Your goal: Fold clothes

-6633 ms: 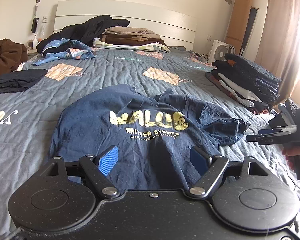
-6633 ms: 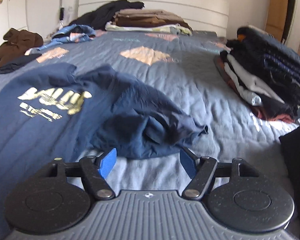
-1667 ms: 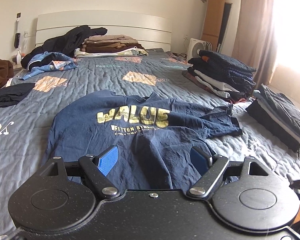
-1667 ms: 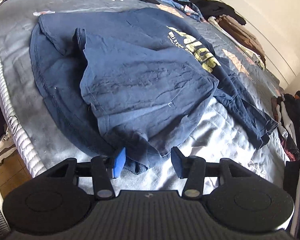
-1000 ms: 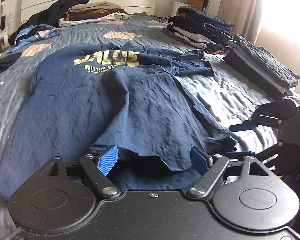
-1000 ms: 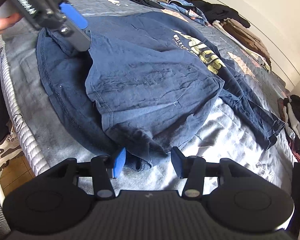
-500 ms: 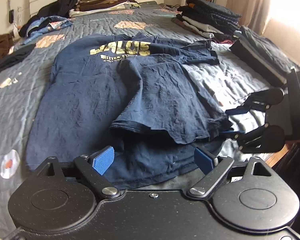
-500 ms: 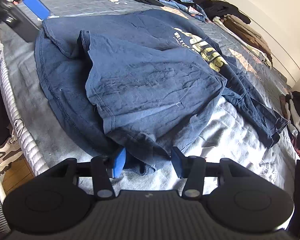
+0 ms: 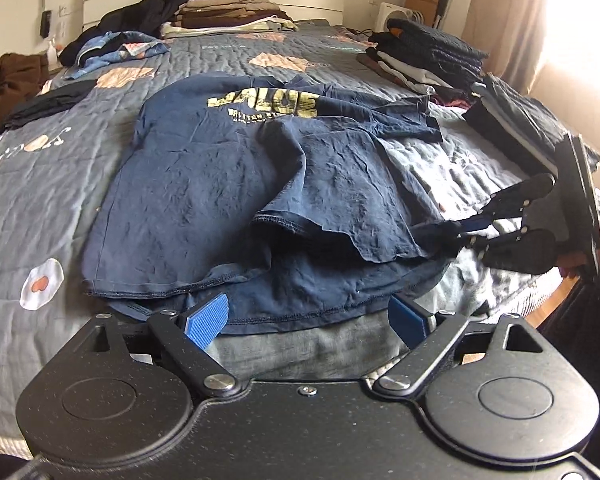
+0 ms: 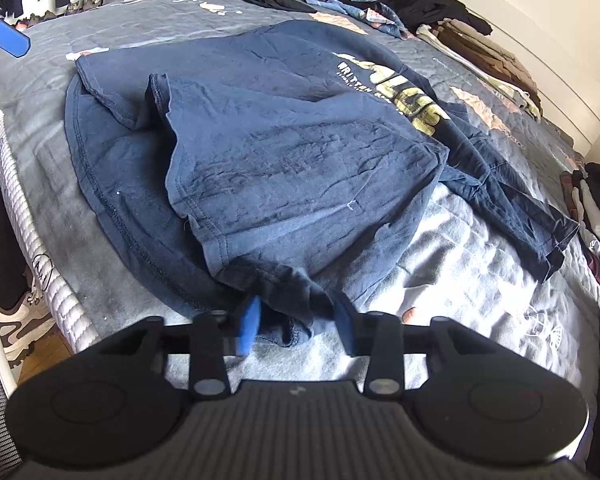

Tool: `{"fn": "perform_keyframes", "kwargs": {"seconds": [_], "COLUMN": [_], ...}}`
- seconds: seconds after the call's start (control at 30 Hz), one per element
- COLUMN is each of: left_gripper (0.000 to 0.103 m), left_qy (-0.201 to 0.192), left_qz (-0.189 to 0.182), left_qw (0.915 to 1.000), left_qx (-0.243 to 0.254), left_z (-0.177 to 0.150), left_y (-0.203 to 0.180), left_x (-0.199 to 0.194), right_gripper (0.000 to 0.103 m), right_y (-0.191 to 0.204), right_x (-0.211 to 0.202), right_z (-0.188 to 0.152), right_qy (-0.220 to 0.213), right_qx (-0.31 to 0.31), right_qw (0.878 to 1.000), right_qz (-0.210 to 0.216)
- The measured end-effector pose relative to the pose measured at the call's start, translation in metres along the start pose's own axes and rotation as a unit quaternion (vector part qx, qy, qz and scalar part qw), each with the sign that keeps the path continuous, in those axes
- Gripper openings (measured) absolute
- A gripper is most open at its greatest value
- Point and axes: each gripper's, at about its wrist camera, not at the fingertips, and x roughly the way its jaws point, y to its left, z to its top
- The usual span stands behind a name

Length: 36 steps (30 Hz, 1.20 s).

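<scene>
Navy T-shirt (image 9: pixel 204 184) — we kept right gripper (image 10: pixel 296 322) pinching its hem corner to spread it; left gripper (image 9: pixel 312 316) gaped empty — bed (image 9: pixel 40 184)

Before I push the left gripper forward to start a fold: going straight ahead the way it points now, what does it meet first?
Probably the near hem of the navy T-shirt, lying just beyond the open left gripper on the bed quilt. Depth is hard to judge, so it might skim over the hem.

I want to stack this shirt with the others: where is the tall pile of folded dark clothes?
In the left wrist view, the pile sits on the bed's far right edge, beyond the navy shirt.
</scene>
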Motion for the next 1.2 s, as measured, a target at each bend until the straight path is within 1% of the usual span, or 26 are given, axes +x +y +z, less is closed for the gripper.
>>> {"fn": "perform_keyframes", "kwargs": {"seconds": [0.03, 0.13, 0.2, 0.27, 0.33, 0.4, 0.47, 0.53, 0.63, 0.73, 0.8, 0.83, 0.9, 0.93, 0.97, 1.0, 1.03, 1.07, 1.17, 1.2], "left_gripper": [0.086, 0.086, 0.086, 0.086, 0.086, 0.086, 0.086, 0.086, 0.086, 0.086, 0.086, 0.086, 0.086, 0.086, 0.086, 0.083, 0.078, 0.076, 0.066, 0.059], "left_qy": [0.0, -0.003, -0.003, -0.004, -0.003, -0.002, 0.002, 0.006, 0.007, 0.001, -0.003, -0.005, -0.012, -0.013, -0.009, -0.005, -0.001, 0.003, 0.014, 0.018], "left_qz": [-0.002, -0.008, -0.01, -0.012, -0.012, -0.011, -0.008, -0.004, 0.006, 0.022, 0.042, 0.053, 0.08, 0.088, 0.092, 0.096, 0.1, 0.104, 0.116, 0.12], "left_qw": [1.0, 1.0, 0.9999, 0.9999, 0.9999, 0.9999, 1.0, 0.9999, 0.9999, 0.9996, 0.9988, 0.9982, 0.9963, 0.9954, 0.9945, 0.9935, 0.9922, 0.9908, 0.9856, 0.9834], "left_qx": [-0.003, -0.004, -0.003, -0.001, 0.0, 0.002, 0.005, 0.008, 0.013, 0.02, 0.026, 0.028, 0.03, 0.037, 0.049, 0.062, 0.074, 0.086, 0.122, 0.134], "left_z": [0.001, 0.0, 0.001, 0.0, -0.001, 0.0, 0.0, 0.0, 0.002, 0.007, 0.012, 0.015, 0.021, 0.021, 0.019, 0.018, 0.016, 0.014, 0.01, 0.008], "left_y": [0.001, 0.004, 0.004, 0.006, 0.007, 0.007, 0.008, 0.01, 0.013, 0.021, 0.03, 0.036, 0.047, 0.049, 0.05, 0.05, 0.051, 0.051, 0.052, 0.053], "left_x": [0.0, 0.0, 0.001, 0.001, 0.001, 0.002, 0.004, 0.006, 0.006, 0.005, 0.005, 0.005, 0.005, 0.007, 0.012, 0.016, 0.021, 0.026, 0.04, 0.044], "right_gripper": [0.013, 0.011, 0.009, 0.008, 0.007, 0.004, 0.004, 0.004, 0.005, 0.008, 0.009, 0.011, 0.027, 0.032, 0.042, 0.049, 0.051, 0.055, 0.058, 0.06], "right_y": [-0.001, -0.012, -0.025, -0.042, -0.055, -0.064, -0.066, -0.066, -0.064, -0.066, -0.064, -0.061, -0.056, -0.052, -0.047, -0.041, -0.035, -0.028, -0.011, -0.007], "right_x": [-0.003, -0.027, -0.048, -0.07, -0.084, -0.093, -0.088, -0.072, -0.057, -0.067, -0.076, -0.079, -0.078, -0.075, -0.071, -0.066, -0.057, -0.048, -0.022, -0.015], "right_z": [0.0, 0.001, 0.001, -0.002, -0.005, -0.009, -0.014, -0.024, -0.037, -0.037, -0.026, -0.017, 0.005, 0.018, 0.031, 0.044, 0.057, 0.071, 0.103, 0.11], "right_qy": [-0.005, -0.039, -0.065, -0.083, -0.08, -0.064, -0.016, 0.038, 0.072, 0.036, 0.0, -0.019, -0.051, -0.069, -0.085, -0.098, -0.104, -0.109, -0.115, -0.112], "right_qx": [0.005, 0.051, 0.094, 0.146, 0.184, 0.204, 0.198, 0.19, 0.189, 0.205, 0.203, 0.199, 0.201, 0.204, 0.201, 0.196, 0.192, 0.187, 0.188, 0.191], "right_qw": [1.0, 0.998, 0.993, 0.986, 0.98, 0.977, 0.98, 0.981, 0.979, 0.978, 0.979, 0.98, 0.978, 0.976, 0.975, 0.974, 0.973, 0.973, 0.968, 0.966], "right_qz": [-0.005, -0.005, -0.011, -0.006, -0.001, 0.0, -0.004, -0.01, -0.012, -0.012, -0.006, -0.003, 0.007, 0.021, 0.043, 0.061, 0.074, 0.085, 0.118, 0.133]}}
